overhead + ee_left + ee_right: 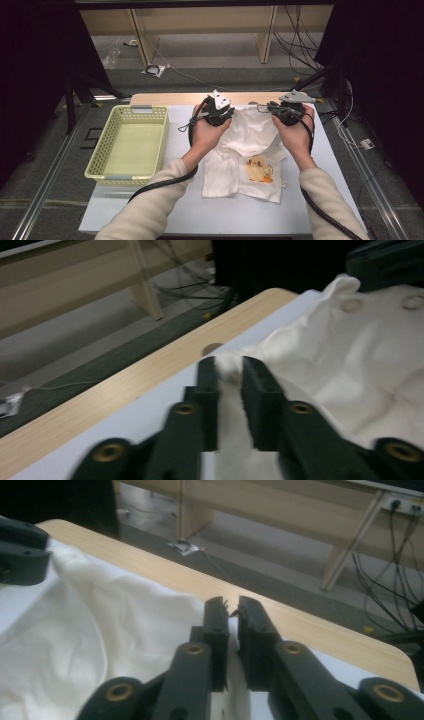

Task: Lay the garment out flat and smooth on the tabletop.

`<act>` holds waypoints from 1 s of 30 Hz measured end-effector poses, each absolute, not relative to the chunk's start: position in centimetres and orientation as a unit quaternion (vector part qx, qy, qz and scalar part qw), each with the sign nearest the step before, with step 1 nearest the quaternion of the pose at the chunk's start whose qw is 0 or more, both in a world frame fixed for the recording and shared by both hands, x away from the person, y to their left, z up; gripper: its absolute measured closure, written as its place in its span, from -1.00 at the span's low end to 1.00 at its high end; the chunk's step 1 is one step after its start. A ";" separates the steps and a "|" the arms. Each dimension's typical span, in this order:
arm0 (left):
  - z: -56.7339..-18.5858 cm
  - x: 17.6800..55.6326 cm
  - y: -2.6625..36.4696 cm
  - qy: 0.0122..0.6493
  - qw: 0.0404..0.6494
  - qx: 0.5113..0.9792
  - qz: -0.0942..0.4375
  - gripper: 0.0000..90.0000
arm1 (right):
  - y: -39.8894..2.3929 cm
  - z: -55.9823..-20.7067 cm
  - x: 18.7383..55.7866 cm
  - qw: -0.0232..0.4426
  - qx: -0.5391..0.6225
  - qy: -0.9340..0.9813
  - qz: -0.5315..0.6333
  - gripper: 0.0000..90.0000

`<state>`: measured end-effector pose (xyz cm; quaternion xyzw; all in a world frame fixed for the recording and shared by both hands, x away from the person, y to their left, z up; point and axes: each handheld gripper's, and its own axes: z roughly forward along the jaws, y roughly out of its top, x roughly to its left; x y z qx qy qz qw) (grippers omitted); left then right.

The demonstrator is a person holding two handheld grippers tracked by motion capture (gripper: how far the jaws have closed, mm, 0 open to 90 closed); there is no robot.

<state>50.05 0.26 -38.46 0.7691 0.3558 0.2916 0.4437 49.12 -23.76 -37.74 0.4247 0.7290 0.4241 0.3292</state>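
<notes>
Lying between both claws, the white garment (250,145) is loosely pinched by left claw (229,371) and right claw (231,606).

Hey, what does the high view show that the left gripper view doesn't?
High view alone: the yellow basket at the table's left, the duck print on the near part of the white shirt, and the person's forearms and both hands.

Left gripper view alone: a close look at the left tongs with a fold of shirt cloth between the jaws, plus two snaps near the shirt's edge.

Both: the shirt, the white table with its wooden far edge, and the floor with cables beyond.
</notes>
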 end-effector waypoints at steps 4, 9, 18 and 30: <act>-38.9 50.1 0.5 0.373 0.438 0.763 0.296 0.05 | -24.0 -38.0 49.6 0.340 0.439 0.716 0.422 0.62; -39.3 48.8 1.5 0.365 0.416 0.782 0.286 -0.11 | -25.1 -38.2 46.7 0.334 0.432 0.729 0.414 0.56; -42.4 43.6 4.5 0.340 0.370 0.831 0.238 -0.03 | -28.5 -42.5 40.7 0.272 0.457 0.764 0.366 0.51; -45.7 37.7 6.2 0.301 0.319 0.884 0.159 0.12 | -28.6 -47.0 34.6 0.162 0.469 0.804 0.327 0.39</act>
